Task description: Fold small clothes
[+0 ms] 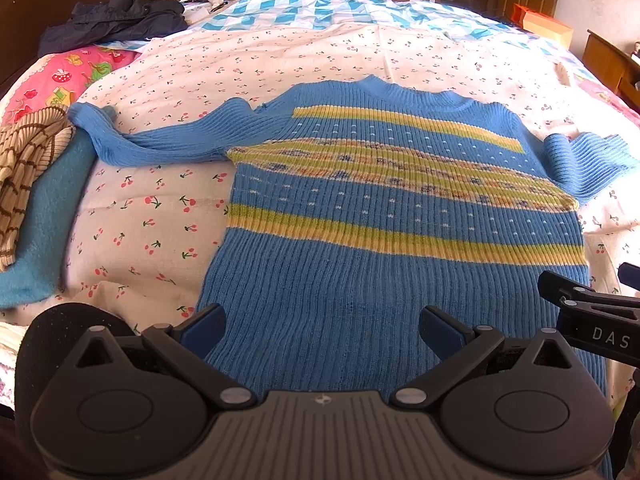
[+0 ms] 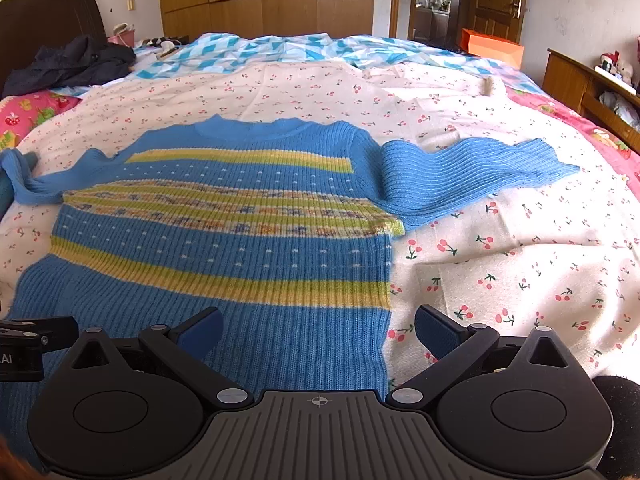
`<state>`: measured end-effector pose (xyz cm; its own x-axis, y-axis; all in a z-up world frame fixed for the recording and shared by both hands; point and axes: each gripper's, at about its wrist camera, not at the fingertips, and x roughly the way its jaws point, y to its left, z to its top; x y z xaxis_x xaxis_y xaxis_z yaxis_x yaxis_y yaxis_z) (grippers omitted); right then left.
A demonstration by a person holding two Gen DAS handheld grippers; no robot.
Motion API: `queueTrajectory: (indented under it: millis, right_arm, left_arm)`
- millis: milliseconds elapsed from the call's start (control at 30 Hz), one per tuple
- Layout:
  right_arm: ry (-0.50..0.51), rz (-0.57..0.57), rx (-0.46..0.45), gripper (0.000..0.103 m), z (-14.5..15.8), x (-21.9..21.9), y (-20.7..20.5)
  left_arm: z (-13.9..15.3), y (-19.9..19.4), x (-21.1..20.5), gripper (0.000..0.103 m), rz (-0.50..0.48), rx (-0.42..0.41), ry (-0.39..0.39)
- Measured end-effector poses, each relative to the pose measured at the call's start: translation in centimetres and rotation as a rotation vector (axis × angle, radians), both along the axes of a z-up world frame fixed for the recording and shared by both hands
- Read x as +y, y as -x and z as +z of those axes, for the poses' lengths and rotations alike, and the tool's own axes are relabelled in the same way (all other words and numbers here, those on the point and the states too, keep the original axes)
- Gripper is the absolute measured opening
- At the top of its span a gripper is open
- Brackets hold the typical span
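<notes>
A small blue ribbed sweater (image 1: pixel 360 240) with yellow and green stripes lies flat on the bed, collar away from me, sleeves spread to both sides. It also shows in the right wrist view (image 2: pixel 224 240). My left gripper (image 1: pixel 320 330) is open and empty above the sweater's hem, left of its middle. My right gripper (image 2: pixel 318 330) is open and empty over the hem's right edge. The right sleeve (image 2: pixel 460 176) lies spread on the sheet. The left sleeve (image 1: pixel 160 140) reaches toward a pile of clothes. The right gripper's finger shows at the left wrist view's right edge (image 1: pixel 588 312).
The bed has a white cherry-print sheet (image 2: pixel 500 260). A teal cloth (image 1: pixel 44 216) and a brown-striped knit (image 1: pixel 28 160) lie at the left. A dark jacket (image 1: pixel 116 16) and a blue-checked quilt (image 1: pixel 320 8) lie at the far side. A wooden cabinet (image 2: pixel 580 80) stands on the right.
</notes>
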<state>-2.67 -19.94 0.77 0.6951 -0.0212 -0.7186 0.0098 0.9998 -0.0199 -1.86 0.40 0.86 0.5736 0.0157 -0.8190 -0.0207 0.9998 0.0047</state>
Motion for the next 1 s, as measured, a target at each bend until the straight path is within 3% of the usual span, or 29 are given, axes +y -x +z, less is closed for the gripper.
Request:
queueTrajectory:
  millis: [733,833,1000]
  right_arm:
    - [0.048,-0.003,-0.030,0.101,0.3,-0.3,-0.2]
    - [0.020,-0.011,-0.050,0.100,0.8,-1.2,-0.8]
    - [-0.115,-0.093,-0.088,0.093,2.1,-5.6,-3.4]
  left_arm:
    - [0.6,-0.6,-1.5,0.103,-0.061,-0.029,-0.040]
    - [1.1,-1.4,-1.8,0.103,-0.068,-0.048,-0.035]
    - [2.3,-3.3,-3.2,0.103,-0.088,-0.092,-0.003]
